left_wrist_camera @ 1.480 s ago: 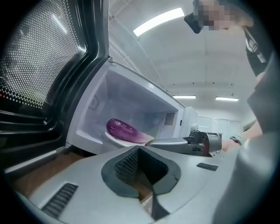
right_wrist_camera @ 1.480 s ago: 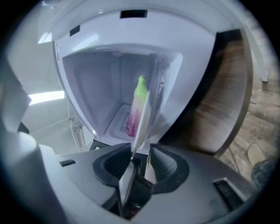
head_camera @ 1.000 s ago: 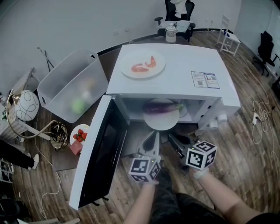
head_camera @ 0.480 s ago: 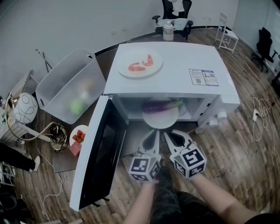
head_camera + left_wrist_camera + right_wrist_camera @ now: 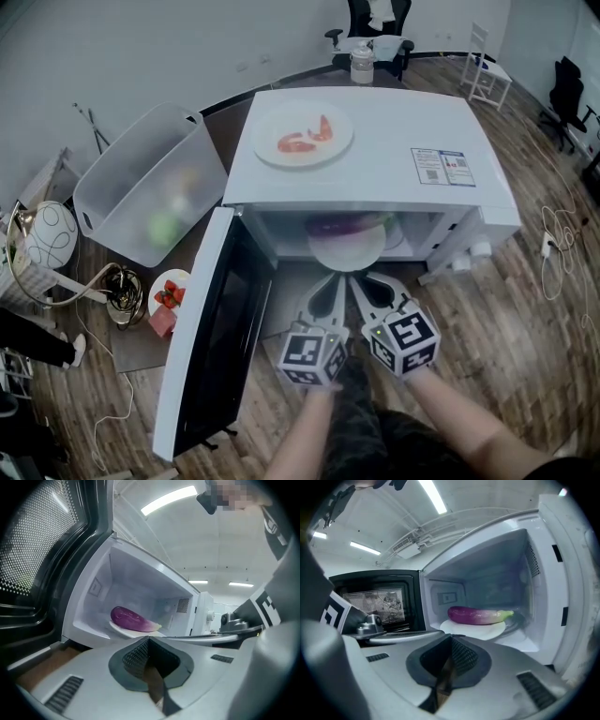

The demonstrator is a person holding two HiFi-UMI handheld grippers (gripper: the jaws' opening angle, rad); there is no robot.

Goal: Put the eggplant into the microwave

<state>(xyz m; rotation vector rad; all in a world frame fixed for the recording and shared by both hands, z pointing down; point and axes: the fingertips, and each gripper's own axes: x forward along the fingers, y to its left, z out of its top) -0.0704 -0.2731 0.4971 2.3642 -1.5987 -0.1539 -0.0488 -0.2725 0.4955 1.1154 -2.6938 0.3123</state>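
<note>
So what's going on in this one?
A person holds a gripper in each hand in front of an open microwave. The eggplant already lies on a white plate inside it, and the door stands wide open at the left. The left gripper and right gripper sit side by side just outside the opening, both shut and holding nothing. The door is not yet closed.
</note>
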